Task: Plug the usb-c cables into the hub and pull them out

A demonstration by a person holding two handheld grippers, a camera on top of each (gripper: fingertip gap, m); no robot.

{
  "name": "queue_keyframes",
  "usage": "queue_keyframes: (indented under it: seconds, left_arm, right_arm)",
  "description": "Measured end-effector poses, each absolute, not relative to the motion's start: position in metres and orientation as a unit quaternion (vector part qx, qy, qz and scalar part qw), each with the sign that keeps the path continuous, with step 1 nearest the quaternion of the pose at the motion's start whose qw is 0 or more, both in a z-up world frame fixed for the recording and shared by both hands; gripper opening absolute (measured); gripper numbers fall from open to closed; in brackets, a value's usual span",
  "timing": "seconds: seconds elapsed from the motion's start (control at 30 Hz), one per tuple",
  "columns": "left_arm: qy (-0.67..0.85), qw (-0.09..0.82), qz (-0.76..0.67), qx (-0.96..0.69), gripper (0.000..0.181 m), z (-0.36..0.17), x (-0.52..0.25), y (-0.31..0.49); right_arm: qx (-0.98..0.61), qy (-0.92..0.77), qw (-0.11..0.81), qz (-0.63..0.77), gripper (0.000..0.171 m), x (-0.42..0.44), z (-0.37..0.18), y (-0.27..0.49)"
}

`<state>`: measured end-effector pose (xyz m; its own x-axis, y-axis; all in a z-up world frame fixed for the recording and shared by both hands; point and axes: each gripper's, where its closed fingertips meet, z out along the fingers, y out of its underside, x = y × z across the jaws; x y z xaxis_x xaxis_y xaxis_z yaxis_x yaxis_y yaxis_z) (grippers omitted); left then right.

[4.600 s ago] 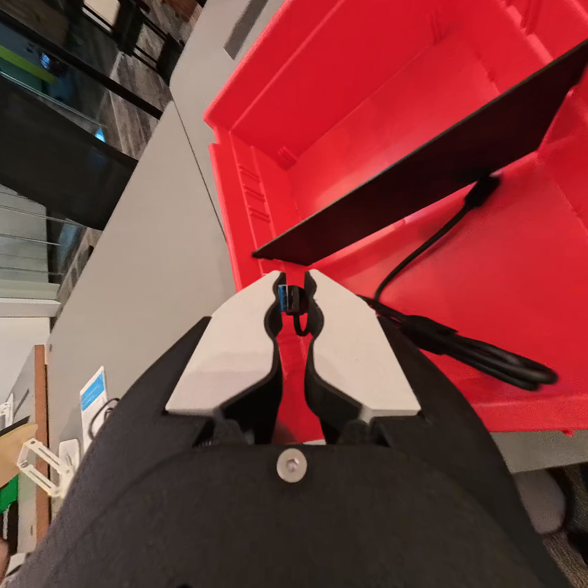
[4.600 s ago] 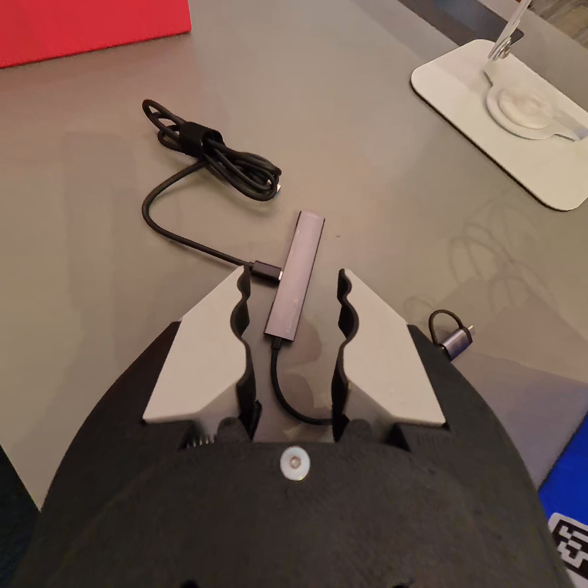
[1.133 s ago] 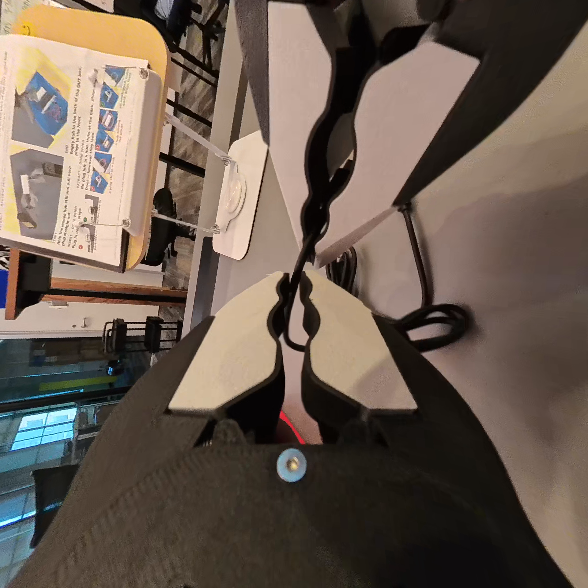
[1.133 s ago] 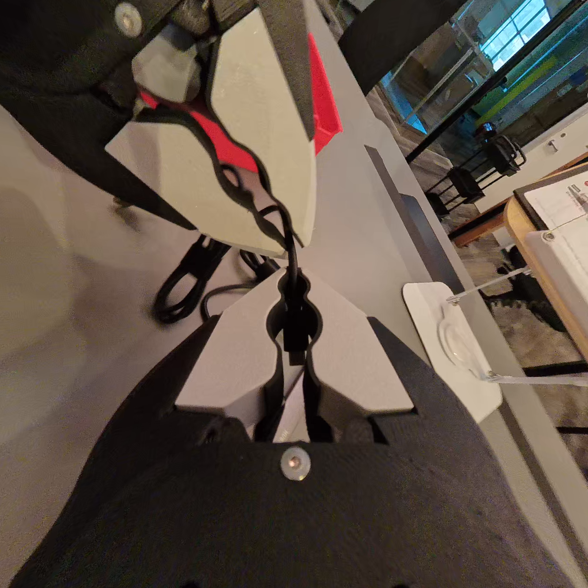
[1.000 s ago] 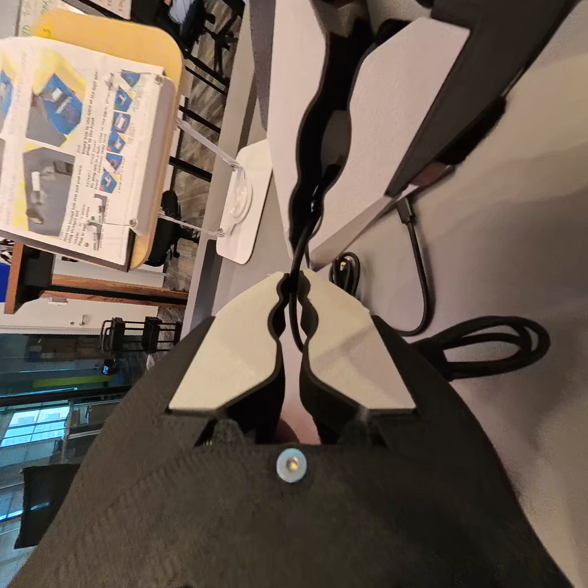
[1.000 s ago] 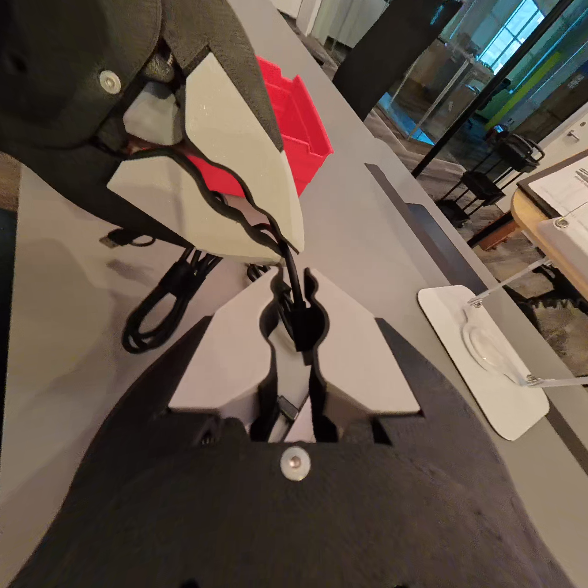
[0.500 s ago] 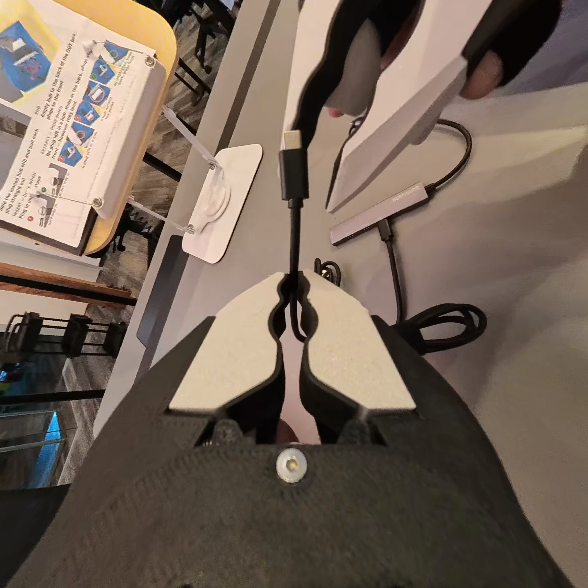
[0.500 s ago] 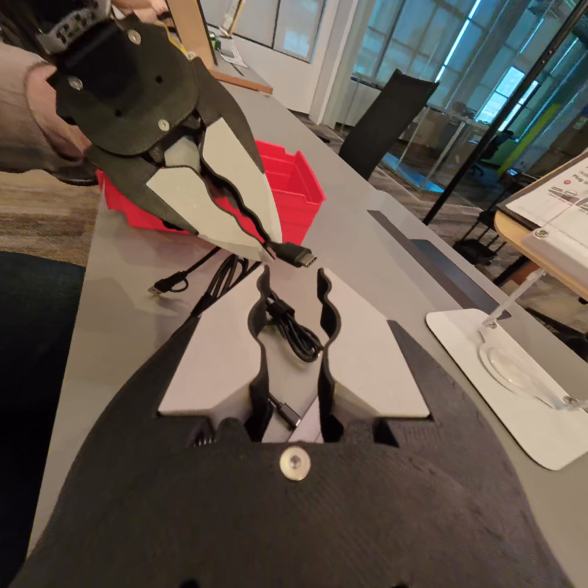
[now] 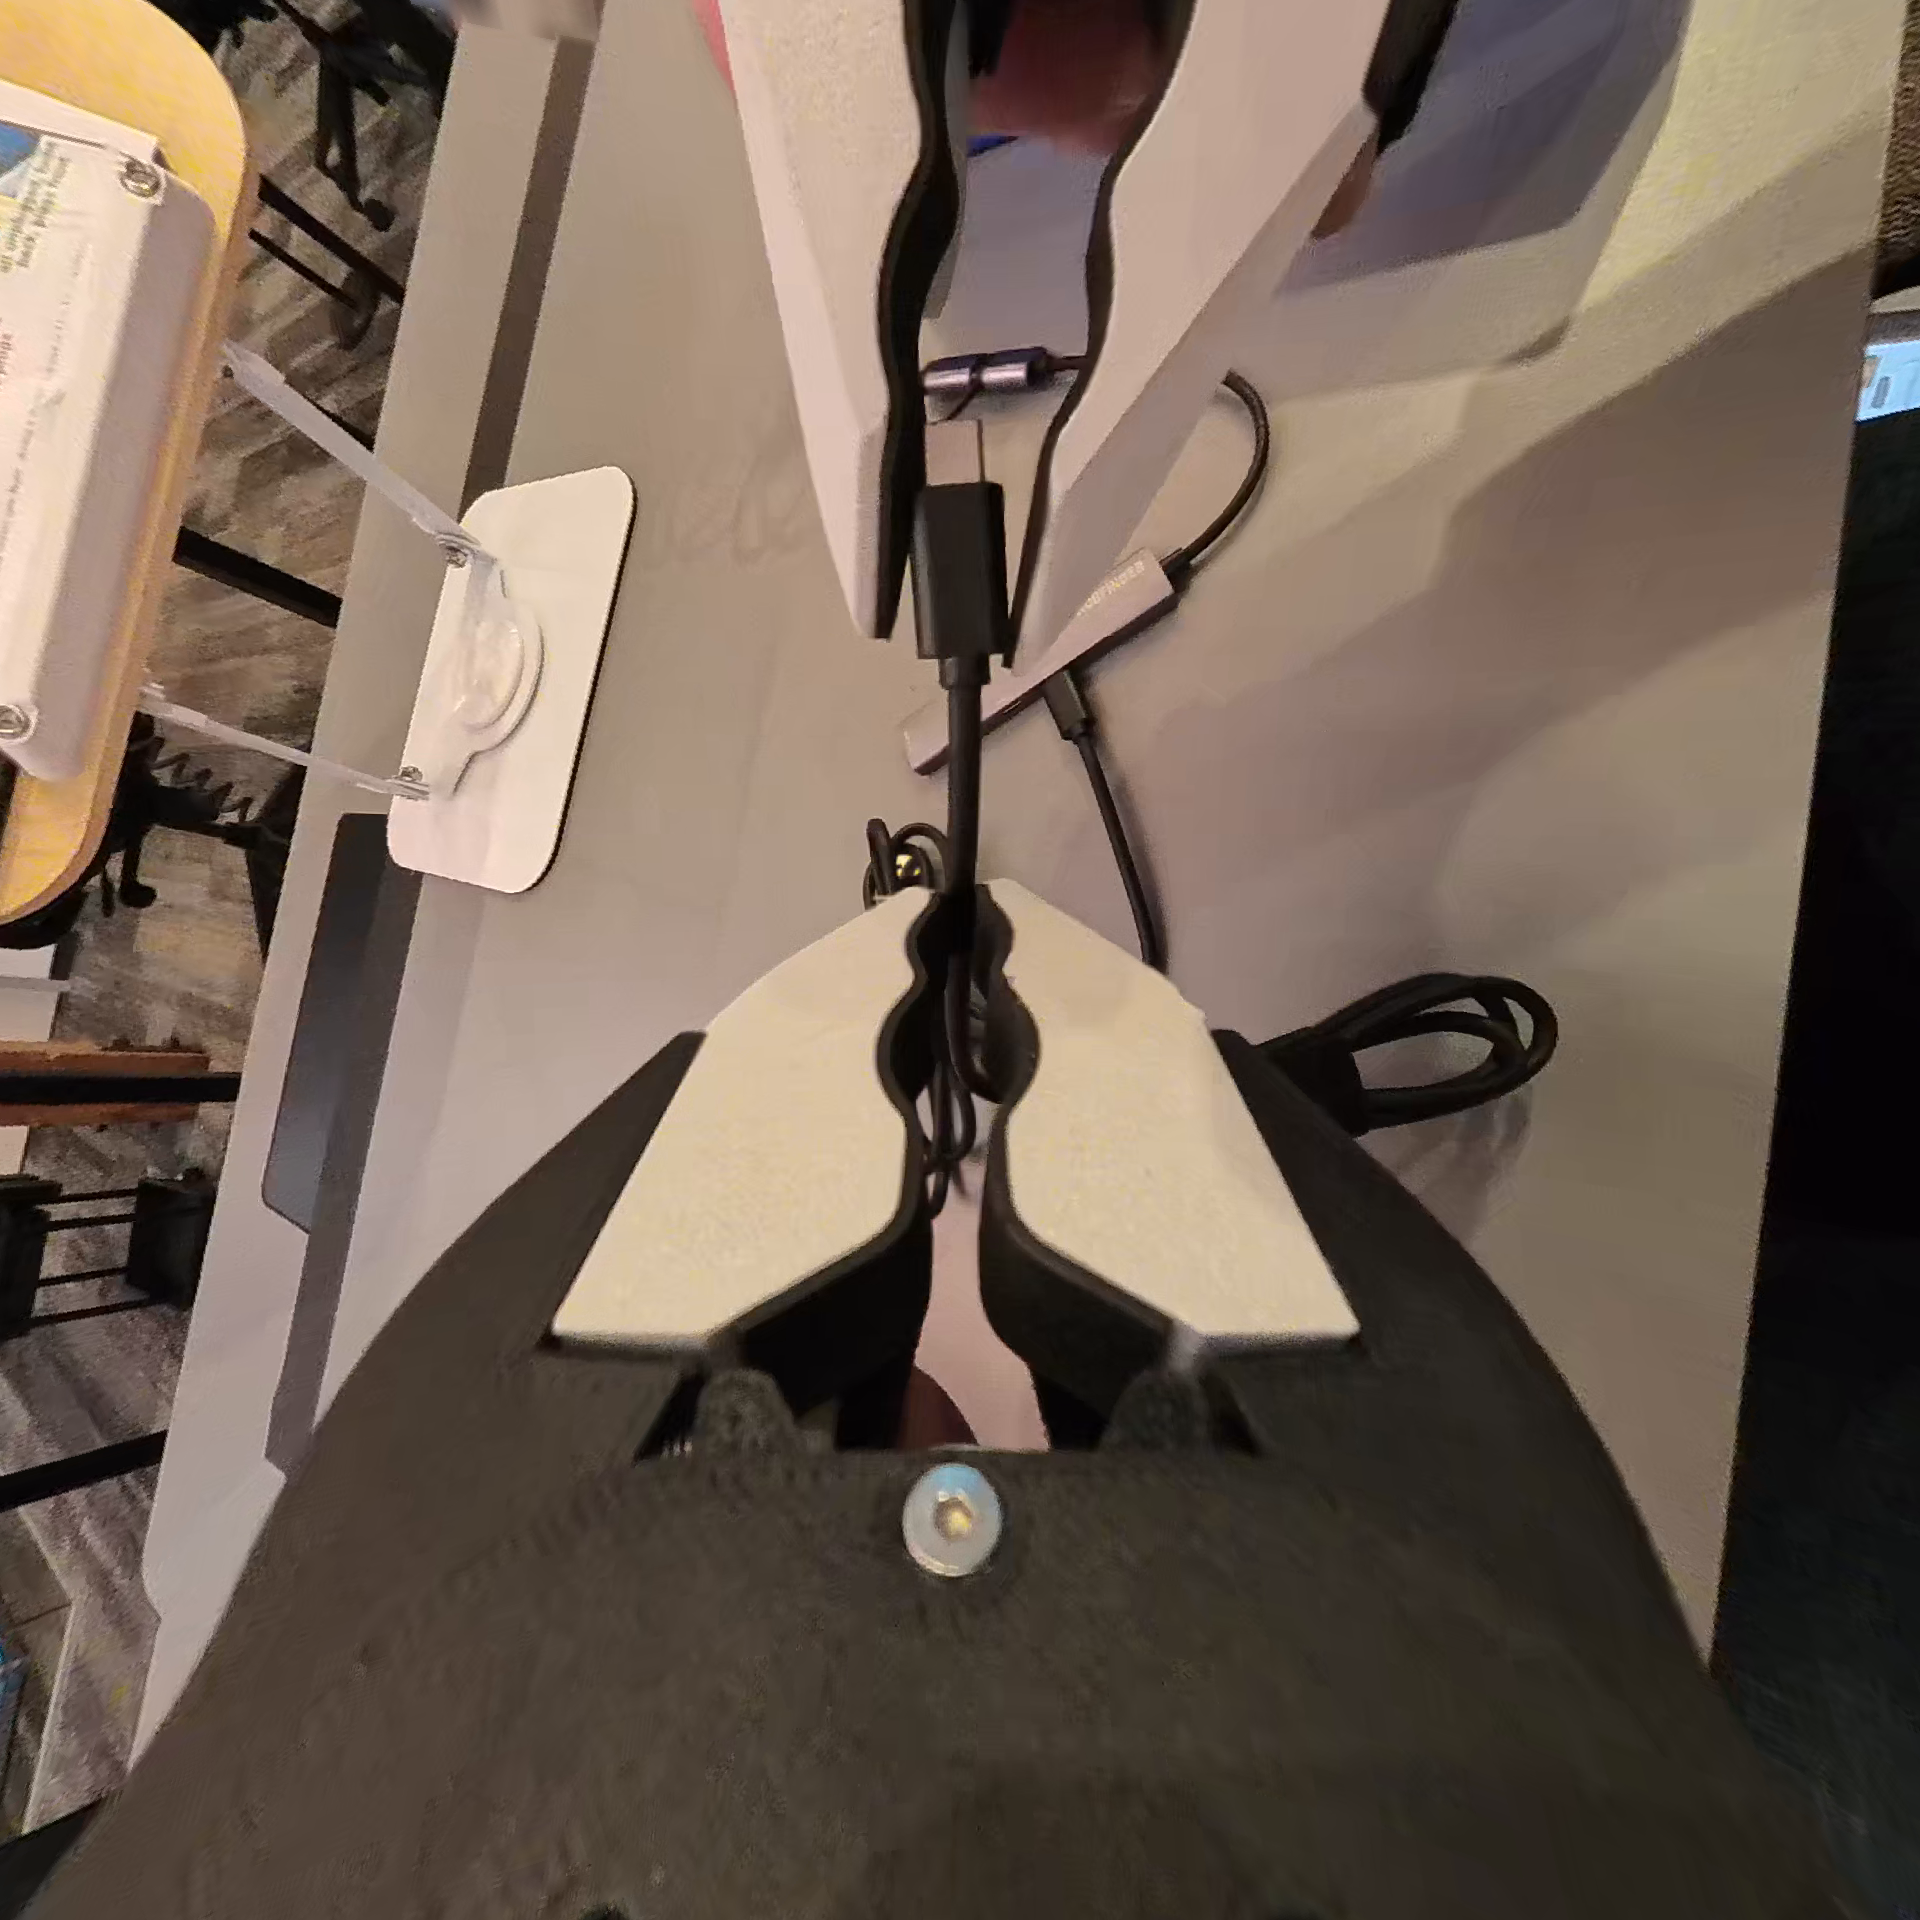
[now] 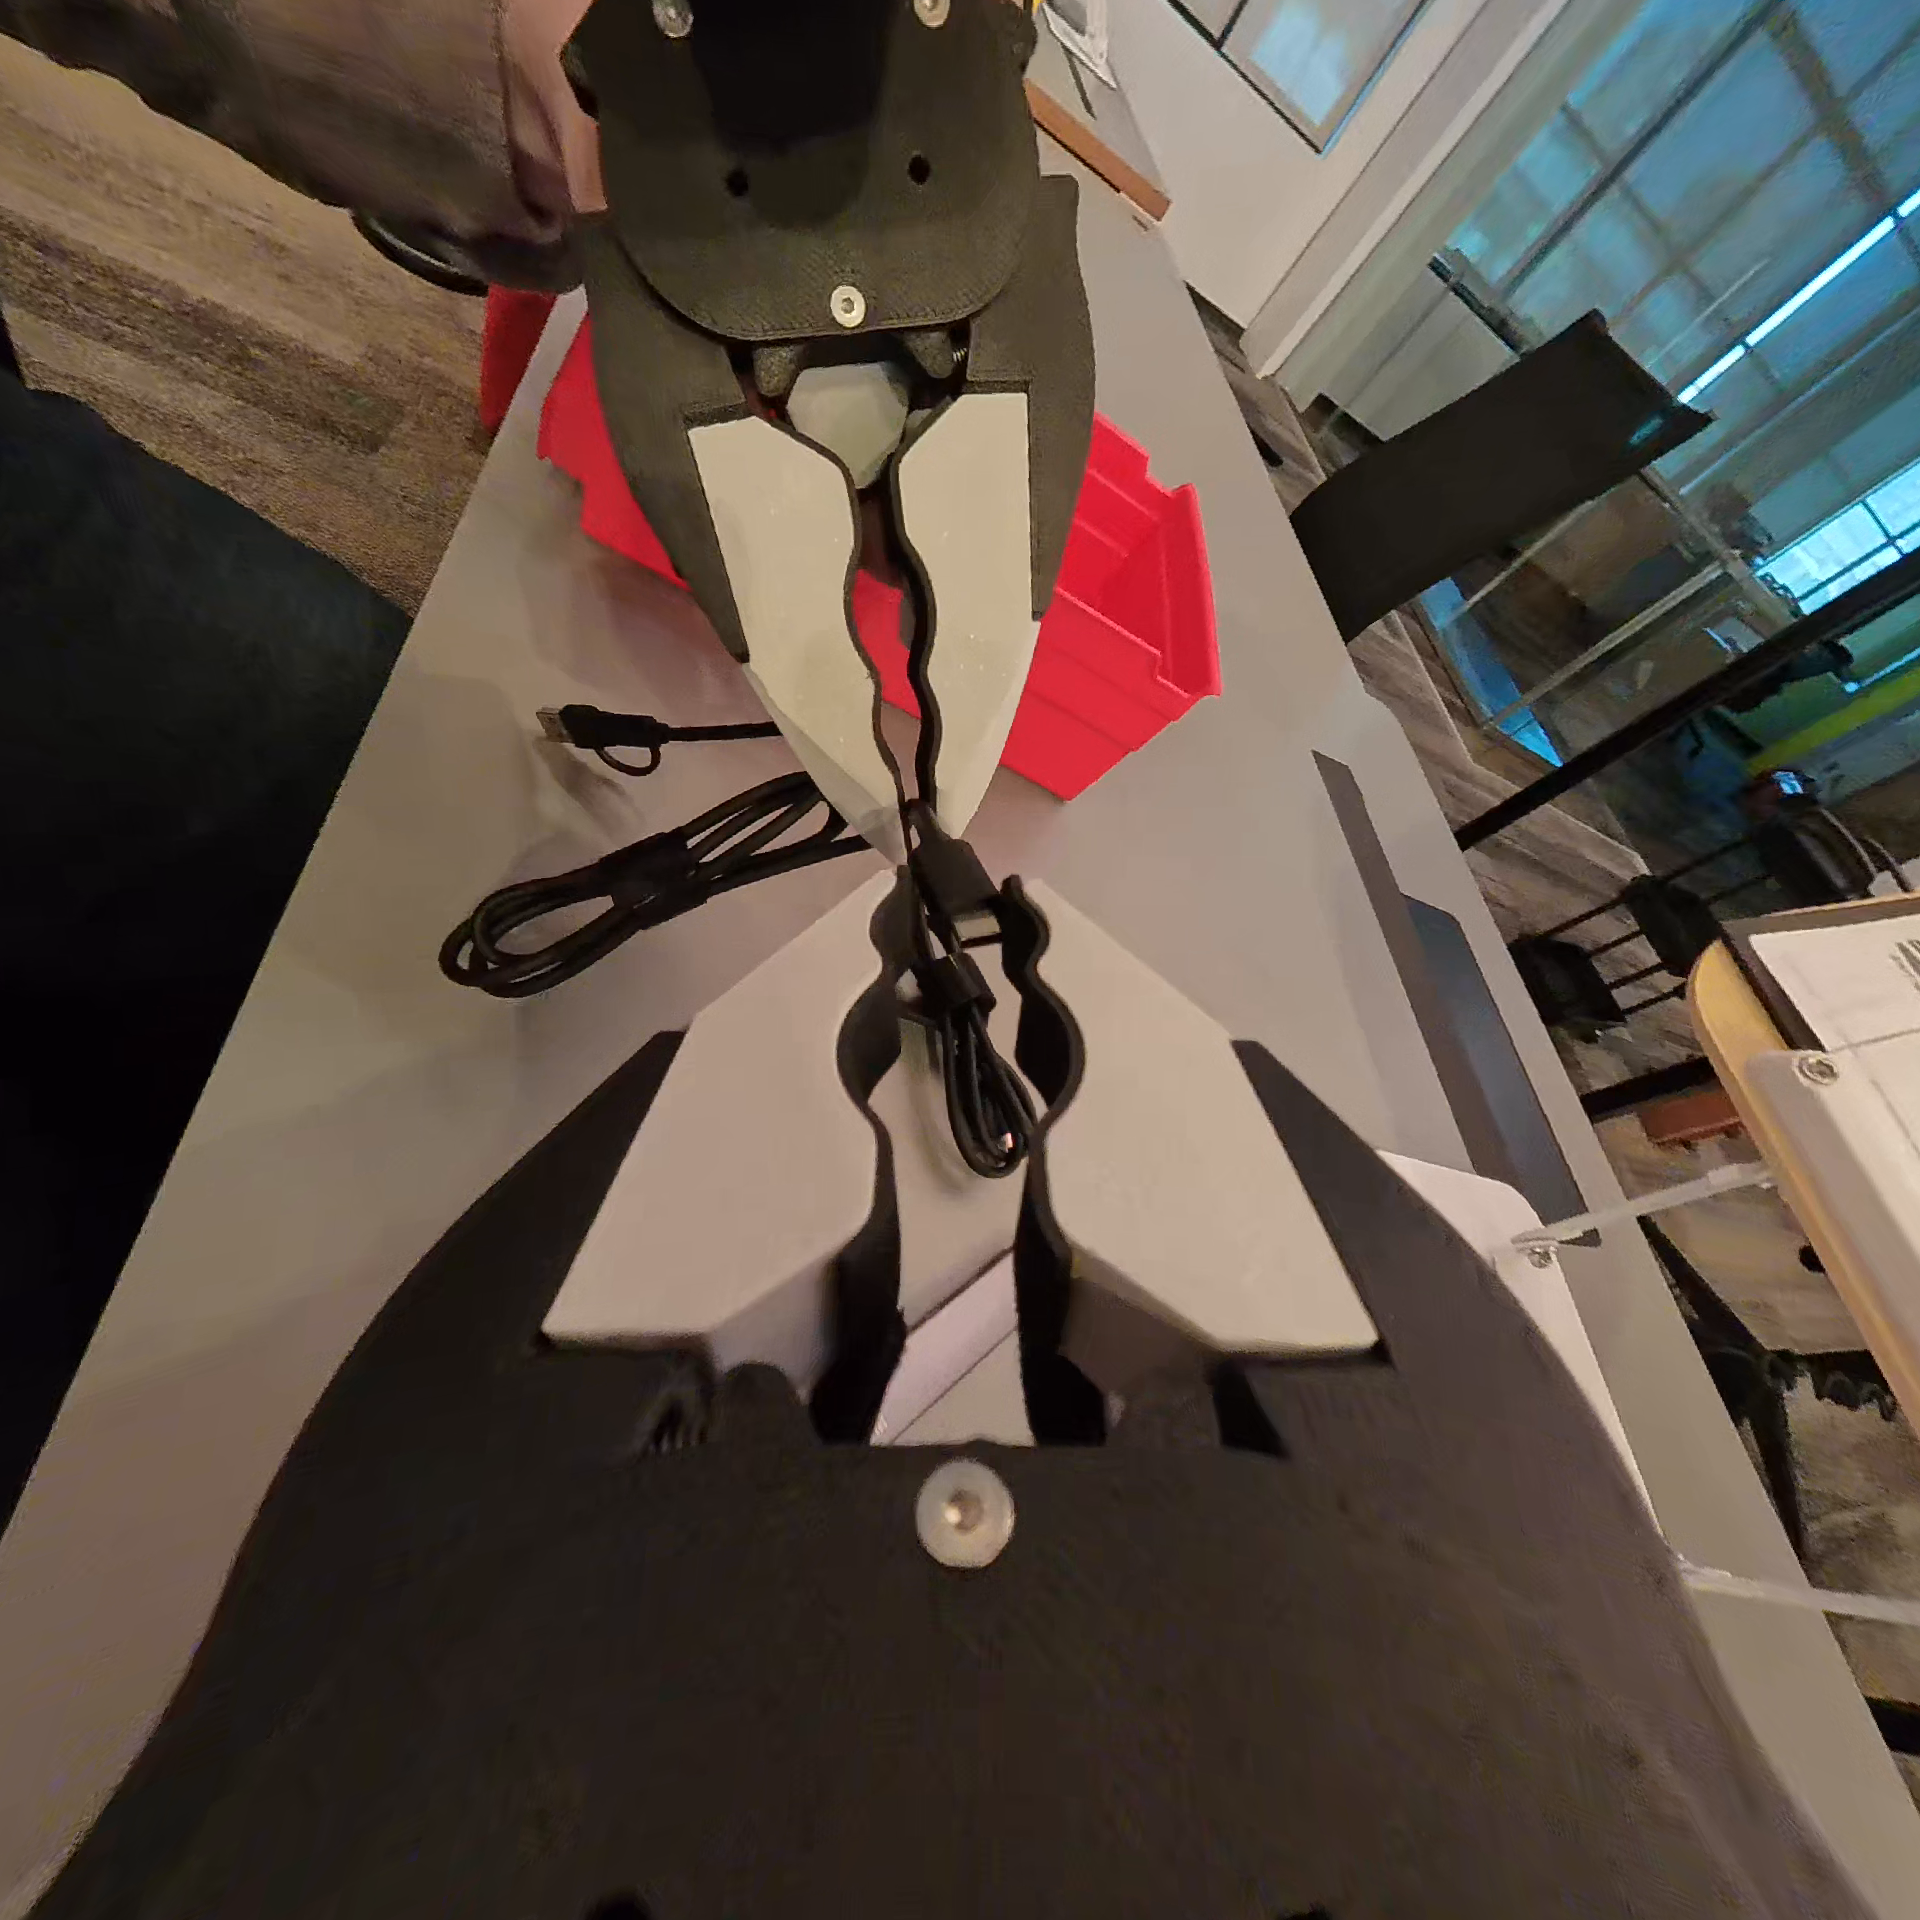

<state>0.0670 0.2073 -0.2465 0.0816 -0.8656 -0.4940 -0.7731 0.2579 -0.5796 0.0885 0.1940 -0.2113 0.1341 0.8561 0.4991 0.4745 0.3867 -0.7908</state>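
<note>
Left gripper (image 9: 958,902) clamped on thin black USB-C cable (image 9: 962,769), plug (image 9: 958,582) raised between spread fingers of right gripper (image 9: 956,623), untouched. Slim grey metal hub (image 9: 1091,634) flat on grey table (image 9: 1455,727), 1 black cable plugged in.

The hub (image 9: 1049,655) is lying on the table (image 9: 1351,727) beneath the facing grippers, a coiled cable (image 10: 623,894) sitting beside it and a bin (image 10: 1122,644) standing farther along.
</note>
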Motion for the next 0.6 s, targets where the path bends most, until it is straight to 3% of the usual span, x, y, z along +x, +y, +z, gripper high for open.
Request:
queue_keyframes:
  seconds: [0.4, 0.6]
  left_arm:
    - [0.648, 0.430, -0.093, -0.622, 0.005, -0.242, 0.068, 0.212]
    - [0.573, 0.445, -0.225, -0.650, 0.019, -0.220, 0.080, 0.209]
  right_arm:
    - [-0.541, -0.574, 0.536, 0.301, 0.010, 0.088, -0.210, 0.194]
    - [-0.543, -0.520, 0.551, 0.362, 0.009, 0.092, -0.207, 0.200]
